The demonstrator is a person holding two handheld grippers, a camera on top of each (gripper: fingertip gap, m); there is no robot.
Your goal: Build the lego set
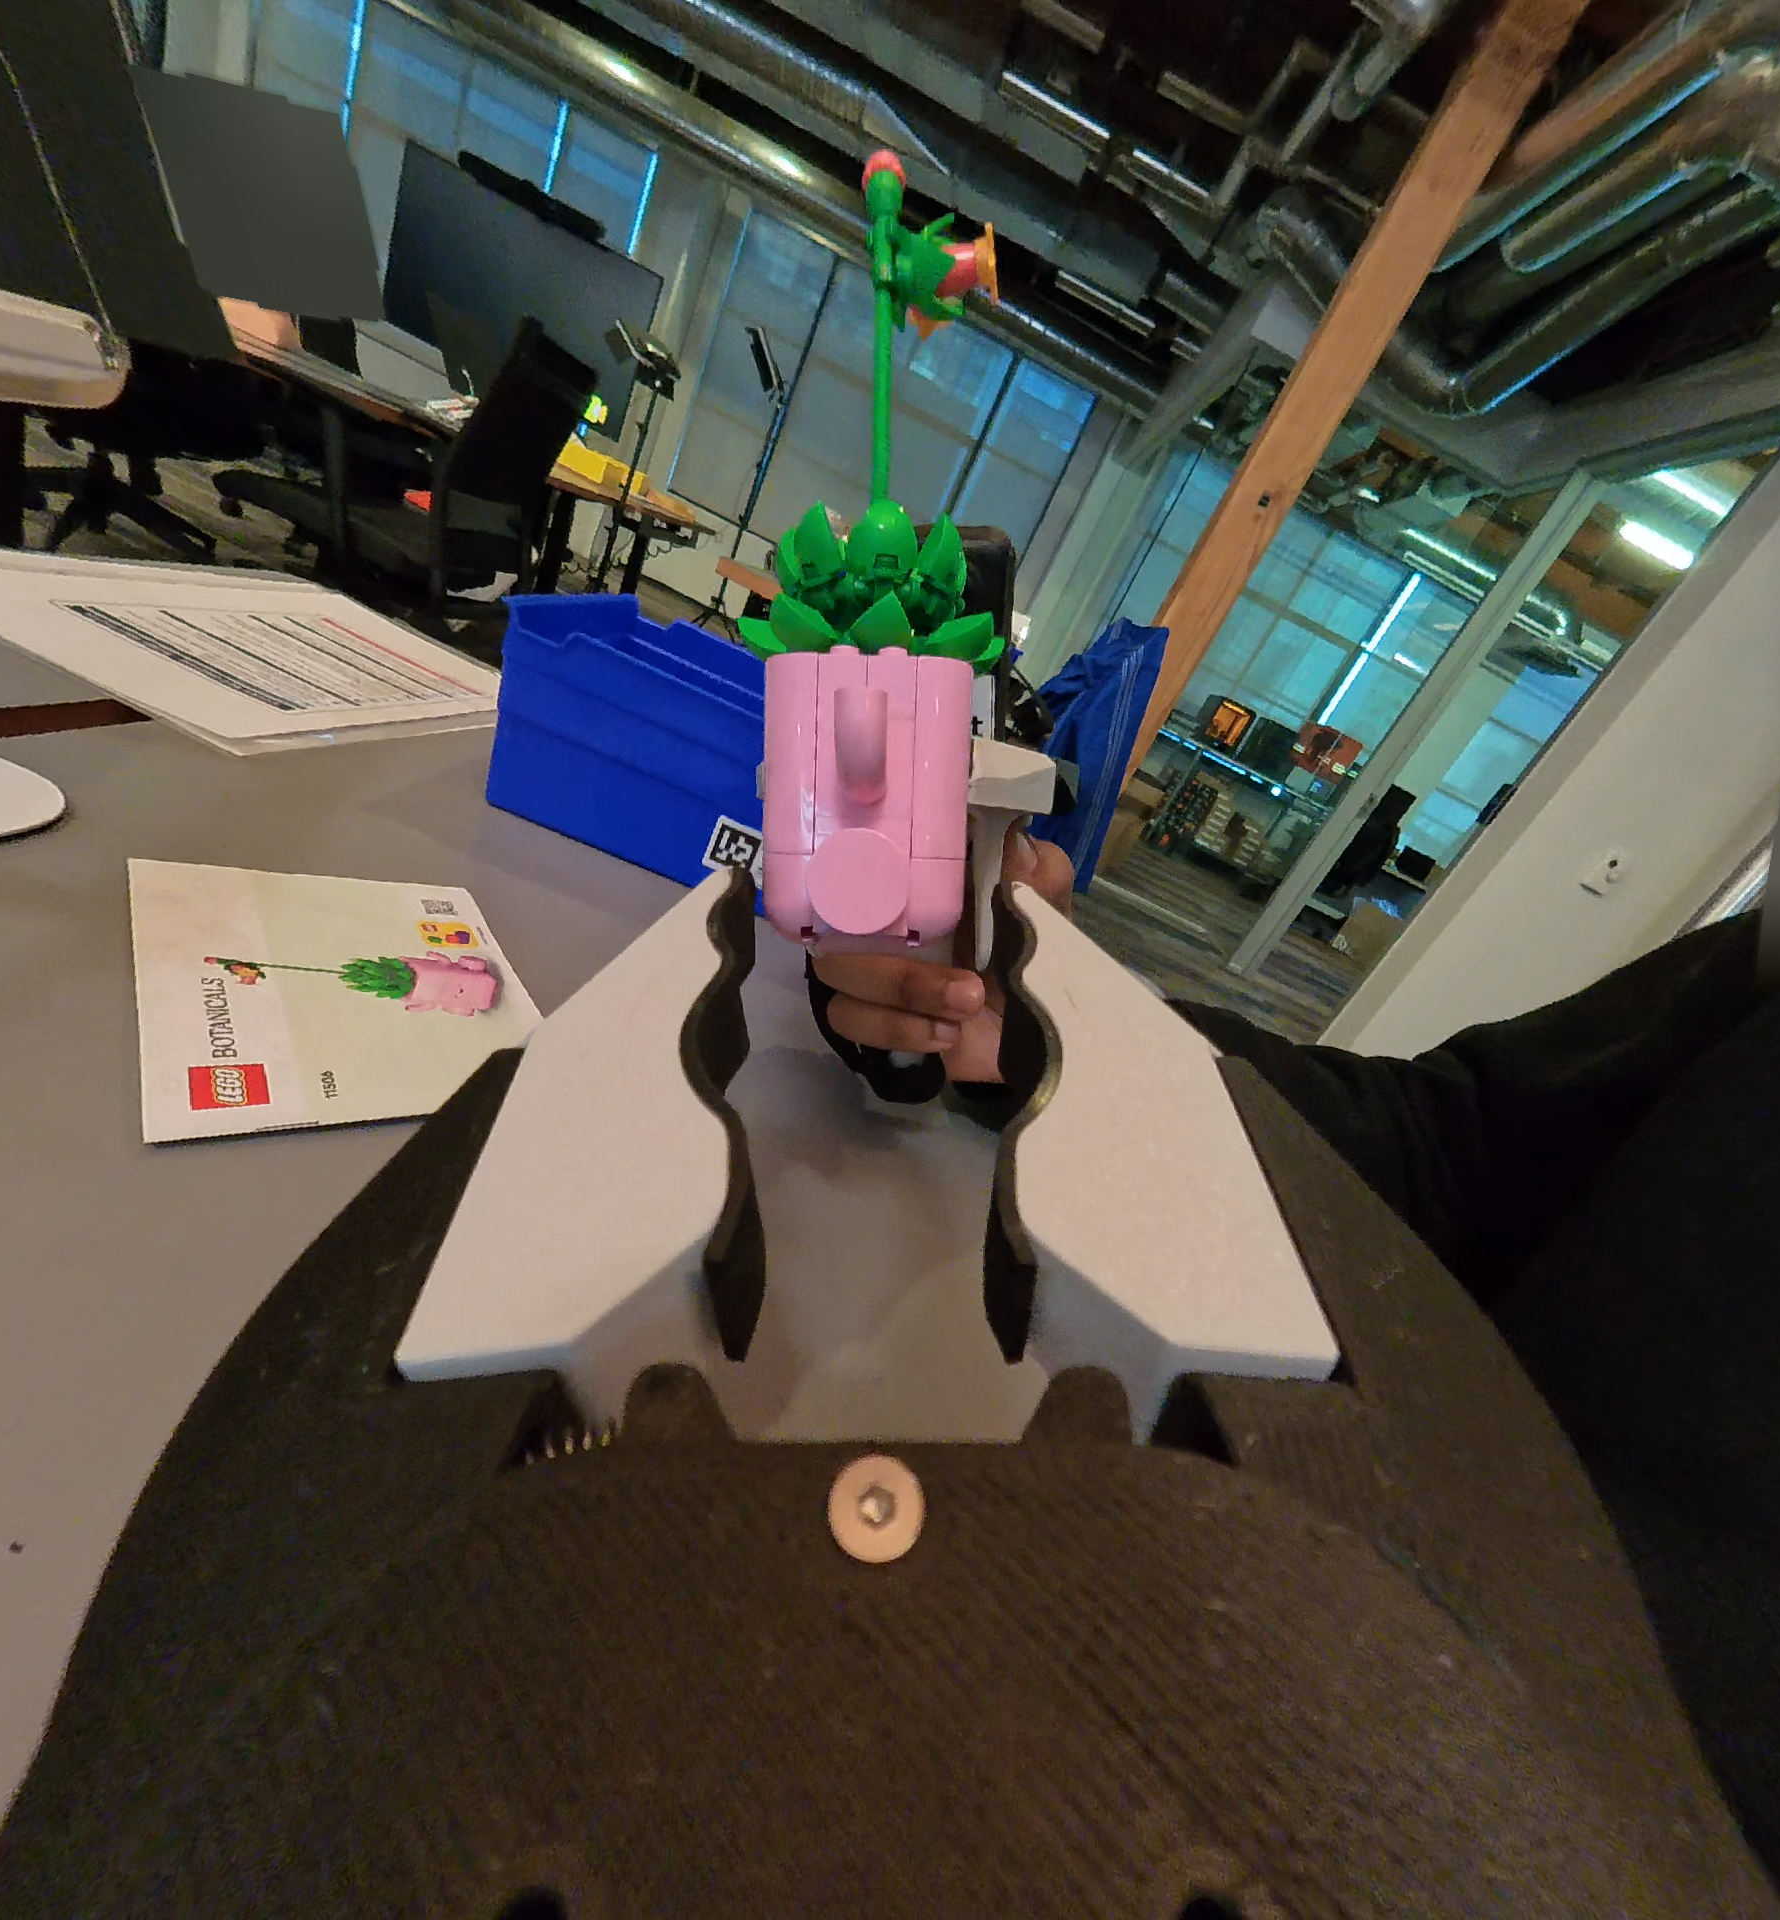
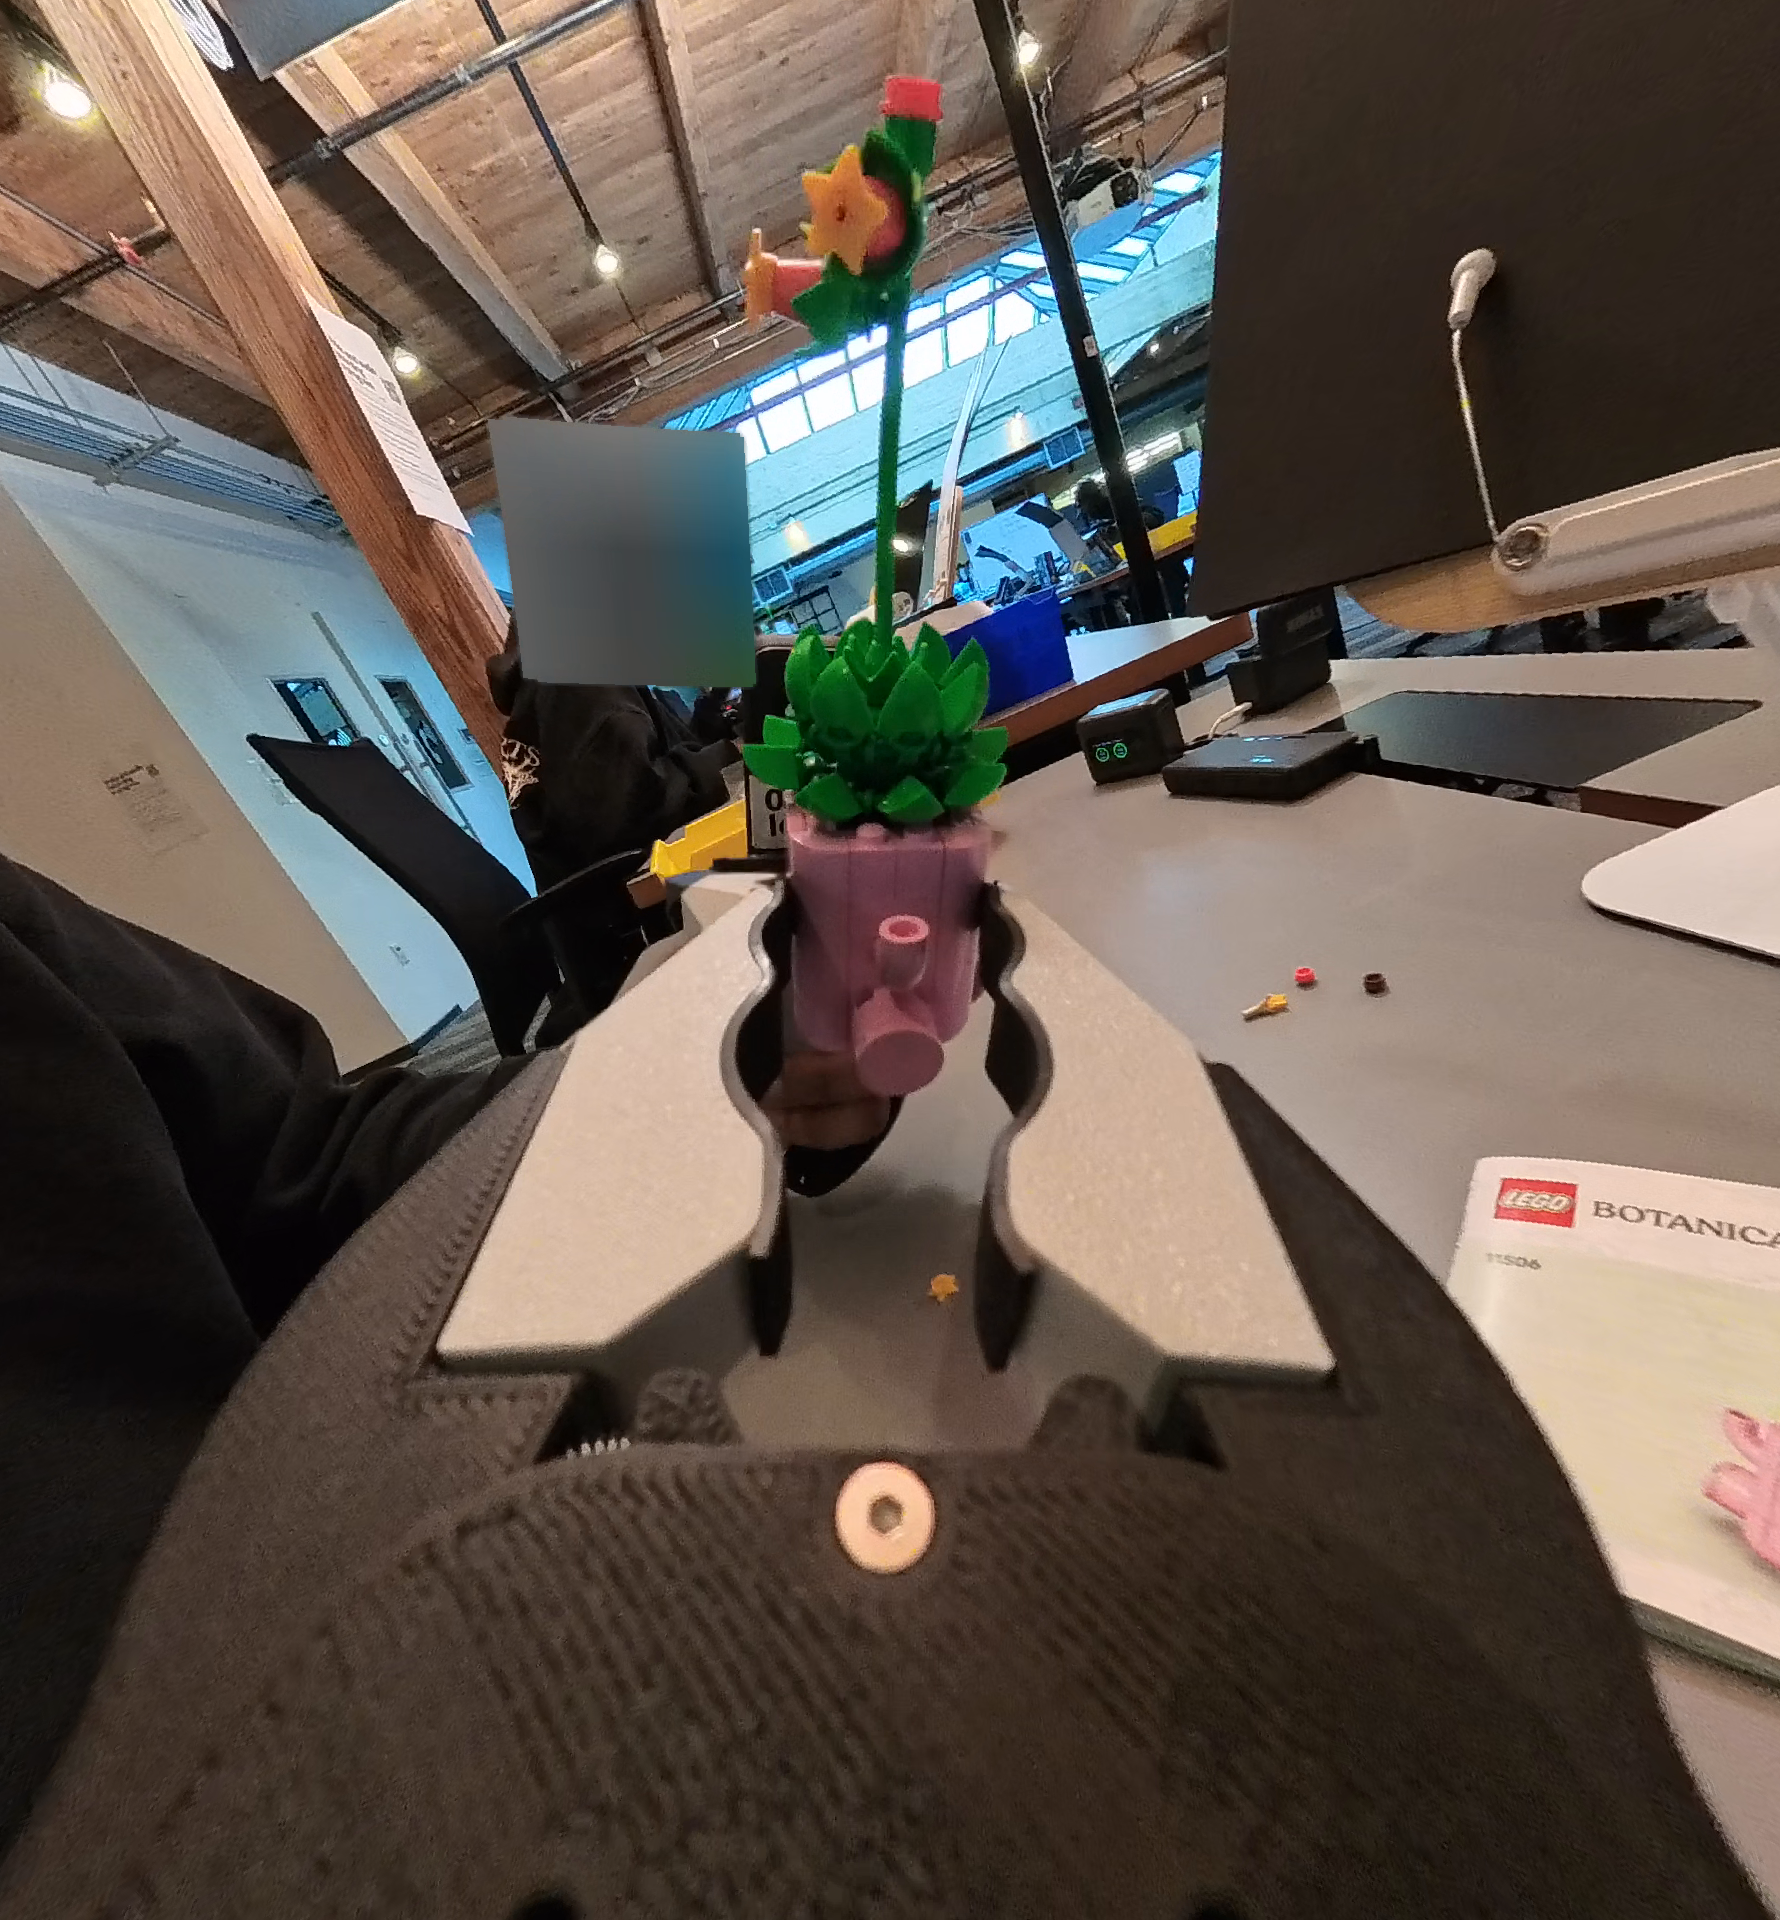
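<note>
Lego plant model (image 1: 865, 790) is standing upright off the surface (image 1: 86, 1299), pink pot low, long green stem running straight up to the flower head. It is sitting dead ahead of both tongs, which are facing each other across it.

Right tongs (image 2: 886, 914) are pinching the pot by its sides. Left tongs (image 1: 870, 904) are spread about pot-wide with tips level with the pot's base. Cannot tell if they are actually gripping, though the left tip is looking just beside the pot wall. Right is judged the holding side.

Loose small pieces (image 2: 1307, 977) are lying on the surface well apart from the model.

The instruction booklet (image 1: 325, 1008) is lying flat, showing a red brand logo, a title line and a picture of this model. A printed sheet (image 1: 242, 644) is lying behind it, text too small to read.
</note>
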